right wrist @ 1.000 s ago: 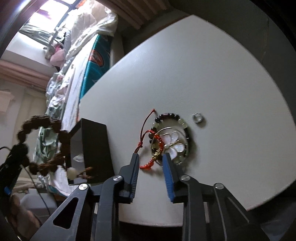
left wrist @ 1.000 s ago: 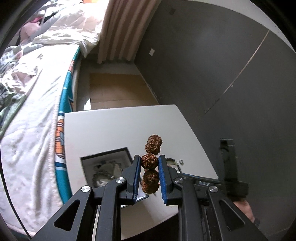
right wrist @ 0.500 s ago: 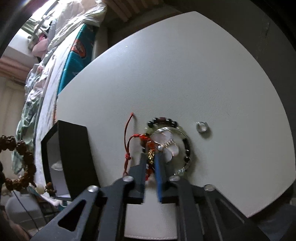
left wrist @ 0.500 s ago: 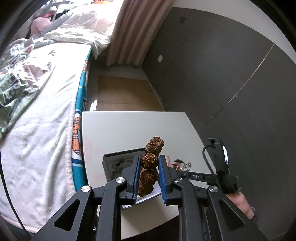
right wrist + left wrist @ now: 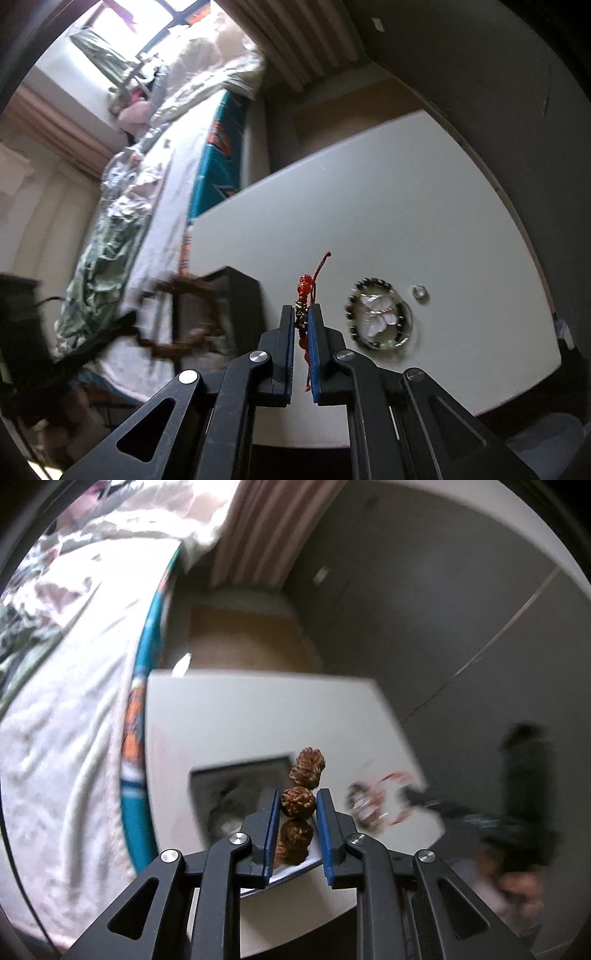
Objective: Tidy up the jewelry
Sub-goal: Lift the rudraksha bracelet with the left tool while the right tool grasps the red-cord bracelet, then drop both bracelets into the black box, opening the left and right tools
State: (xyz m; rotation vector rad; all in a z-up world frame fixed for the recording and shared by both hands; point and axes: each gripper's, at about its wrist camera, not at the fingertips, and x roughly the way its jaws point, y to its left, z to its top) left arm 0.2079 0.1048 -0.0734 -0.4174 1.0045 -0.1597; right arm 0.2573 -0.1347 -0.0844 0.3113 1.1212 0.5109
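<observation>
Both grippers are clamped, the left gripper (image 5: 298, 808) on the seed bracelet (image 5: 299, 804), the right gripper (image 5: 303, 318) on the red bracelet (image 5: 305, 291), neither yet in the black box (image 5: 242, 306), while the bead ring (image 5: 378, 318) waits on the table (image 5: 369, 221)

Ahead of the fingers a white table (image 5: 388, 206) spreads out, its far edge toward a strip of tan floor (image 5: 247, 642). To the left of the fingers lies a bed (image 5: 159, 177) with rumpled pale and green bedding and a teal-and-orange mattress edge (image 5: 218, 158) just beside the table. Beyond the bed, at the far upper left, a bright window (image 5: 147, 26) lets in daylight. Striped beige curtains (image 5: 266, 531) hang past the floor strip. To the right of the fingers stands a dark grey wall (image 5: 443, 583) with a pale seam line and a small white wall plate (image 5: 322, 575)
</observation>
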